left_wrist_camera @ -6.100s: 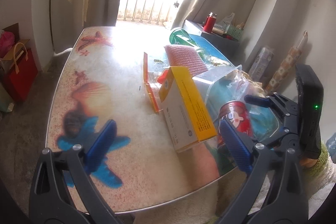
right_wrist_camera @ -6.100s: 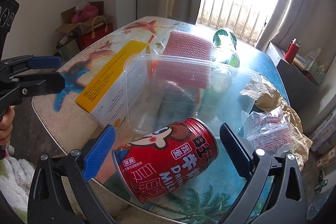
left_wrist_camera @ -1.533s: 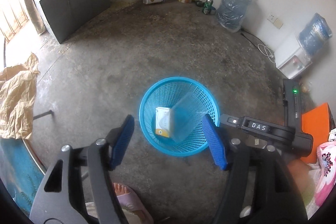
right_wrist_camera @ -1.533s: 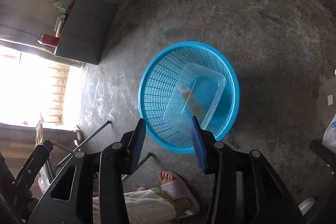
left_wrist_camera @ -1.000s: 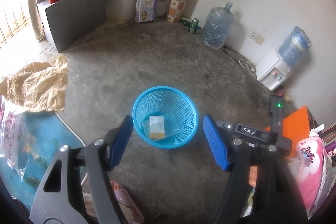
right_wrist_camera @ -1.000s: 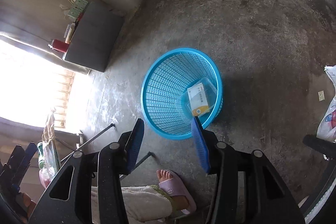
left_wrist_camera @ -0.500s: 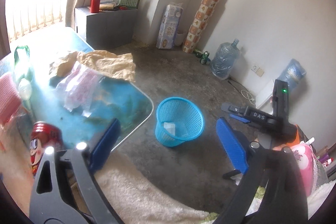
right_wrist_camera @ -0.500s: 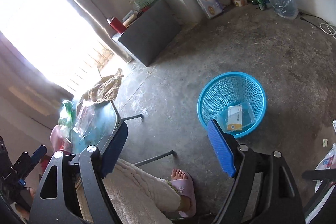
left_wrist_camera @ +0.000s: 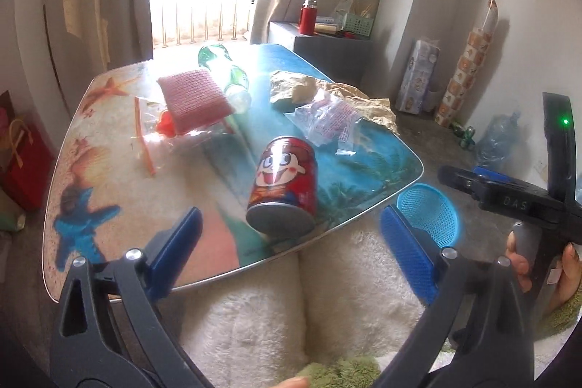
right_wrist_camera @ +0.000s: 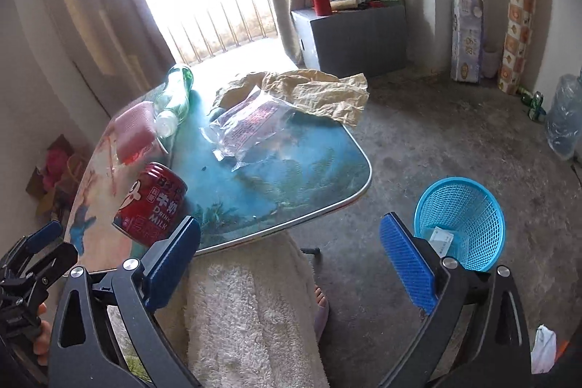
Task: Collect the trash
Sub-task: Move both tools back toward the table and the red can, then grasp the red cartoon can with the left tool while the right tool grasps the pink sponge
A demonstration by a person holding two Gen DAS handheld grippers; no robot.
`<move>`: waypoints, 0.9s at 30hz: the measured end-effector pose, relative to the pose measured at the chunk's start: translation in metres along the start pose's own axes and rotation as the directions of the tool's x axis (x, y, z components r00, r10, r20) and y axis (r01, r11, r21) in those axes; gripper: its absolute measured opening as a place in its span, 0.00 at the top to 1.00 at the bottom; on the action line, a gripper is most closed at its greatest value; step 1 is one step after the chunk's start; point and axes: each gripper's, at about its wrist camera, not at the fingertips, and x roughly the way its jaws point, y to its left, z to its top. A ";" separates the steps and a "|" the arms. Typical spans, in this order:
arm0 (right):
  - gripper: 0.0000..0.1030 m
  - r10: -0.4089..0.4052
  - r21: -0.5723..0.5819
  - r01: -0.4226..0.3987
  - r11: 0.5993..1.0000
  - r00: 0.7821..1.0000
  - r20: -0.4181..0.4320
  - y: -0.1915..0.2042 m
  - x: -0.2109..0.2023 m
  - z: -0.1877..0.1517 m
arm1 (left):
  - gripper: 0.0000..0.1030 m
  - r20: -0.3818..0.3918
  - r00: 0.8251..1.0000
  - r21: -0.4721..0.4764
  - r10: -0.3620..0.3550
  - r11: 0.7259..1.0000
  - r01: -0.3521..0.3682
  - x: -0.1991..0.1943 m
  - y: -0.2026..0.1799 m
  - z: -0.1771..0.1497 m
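Both grippers wide (nothing held)

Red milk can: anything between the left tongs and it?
Nothing visible. The red milk can lies on its side near the table's front edge, base facing the open, empty left tongs. Only bare tabletop sits between them. The clear plastic bag lies beyond the can.

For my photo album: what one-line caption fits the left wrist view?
Open left gripper faces a red milk can lying on the beach-print table, blue basket beyond.
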 end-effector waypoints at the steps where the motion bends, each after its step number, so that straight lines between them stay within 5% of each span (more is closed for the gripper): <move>1: 0.06 -0.005 -0.018 0.005 1.000 1.000 0.001 0.006 0.000 0.003 | 0.08 0.004 1.000 -0.017 -0.004 1.000 0.005 -0.002 0.004 0.000; 7: 0.06 -0.070 -0.077 0.073 0.994 0.997 0.035 0.027 0.002 0.017 | 0.08 0.037 0.999 -0.055 -0.017 0.998 0.019 -0.005 0.009 -0.002; 11: 0.06 -0.126 -0.106 0.131 0.986 0.991 0.047 0.038 0.011 0.029 | 0.08 0.058 0.994 -0.054 -0.096 0.994 0.099 -0.001 0.010 0.002; 17: 0.06 -0.223 -0.129 0.231 0.964 0.972 0.075 0.047 0.026 0.035 | 0.08 0.032 0.981 -0.041 -0.192 0.980 0.194 0.031 0.018 0.012; 20: 0.06 -0.259 -0.142 0.270 0.952 0.961 0.092 0.048 0.030 0.036 | 0.08 0.029 0.984 -0.024 -0.176 0.984 0.177 0.050 0.023 0.020; 27: 0.06 -0.176 -0.078 0.180 0.981 0.983 0.051 0.035 0.043 0.039 | 0.08 -0.094 0.981 0.109 -0.168 0.978 0.178 0.097 0.014 0.039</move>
